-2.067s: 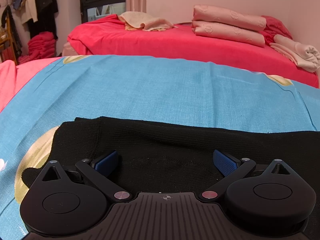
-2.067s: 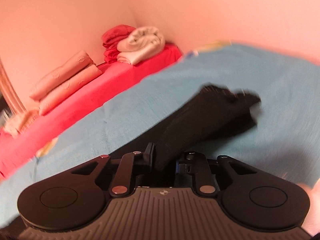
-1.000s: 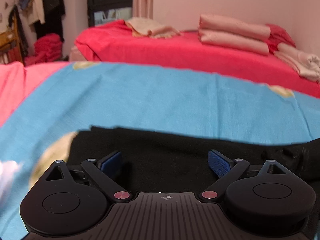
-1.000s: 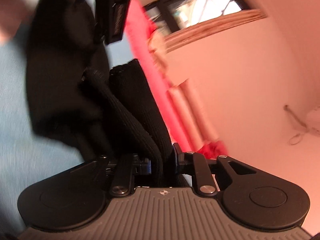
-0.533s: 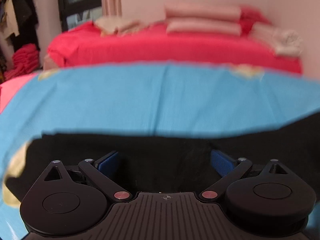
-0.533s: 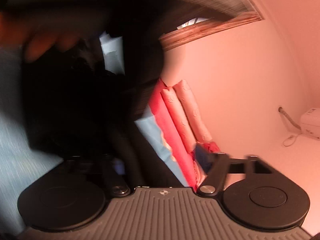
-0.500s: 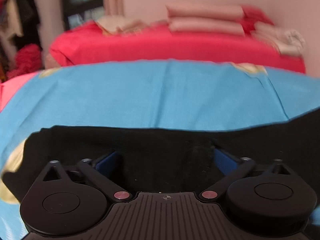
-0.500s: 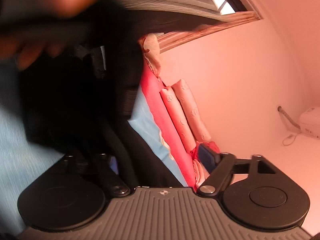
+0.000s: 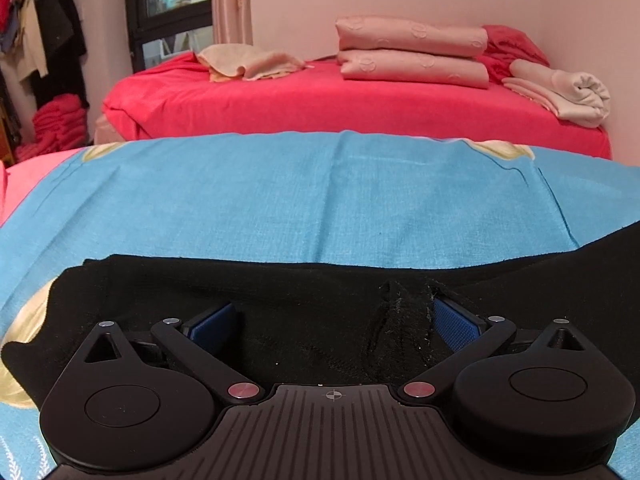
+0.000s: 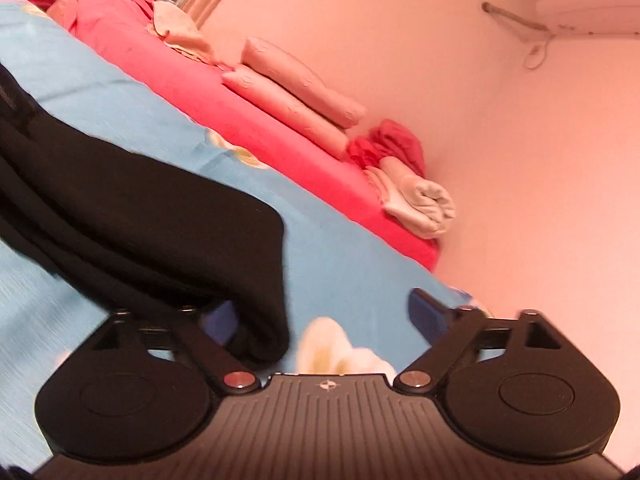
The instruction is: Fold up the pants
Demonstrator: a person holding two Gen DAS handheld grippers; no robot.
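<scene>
My right gripper point(image 10: 320, 316), jaws just opened wide, pads off the black pants point(image 10: 152, 216); my left gripper point(image 9: 332, 320) spread wide over them on the blue sheet point(image 9: 320, 200).

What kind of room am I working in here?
Most likely a bedroom: black pants lie on a blue sheet, with a red-covered bed behind carrying stacked pink pillows, and clothes hanging by the window.
</scene>
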